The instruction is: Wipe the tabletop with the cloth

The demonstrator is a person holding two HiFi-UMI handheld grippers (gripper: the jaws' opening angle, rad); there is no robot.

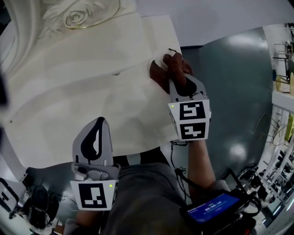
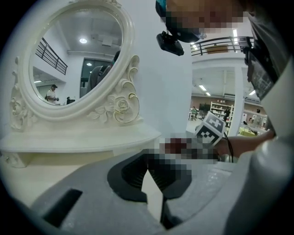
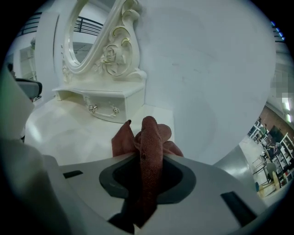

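A reddish-brown cloth (image 1: 161,72) lies bunched on the white tabletop (image 1: 82,92) near its right edge. My right gripper (image 1: 177,78) is shut on the cloth. In the right gripper view the cloth (image 3: 149,142) runs up between the jaws of that gripper (image 3: 146,183) and spills out in front onto the tabletop (image 3: 78,133). My left gripper (image 1: 98,121) hovers at the table's front edge, to the left and well short of the cloth. In its own view the left gripper (image 2: 155,195) has its jaws together with nothing between them.
An ornate white oval mirror (image 1: 87,13) on a small drawer base (image 3: 105,98) stands at the back of the table against the wall. Grey floor (image 1: 234,92) lies past the table's right edge. A device with a blue screen (image 1: 211,212) sits at the person's waist.
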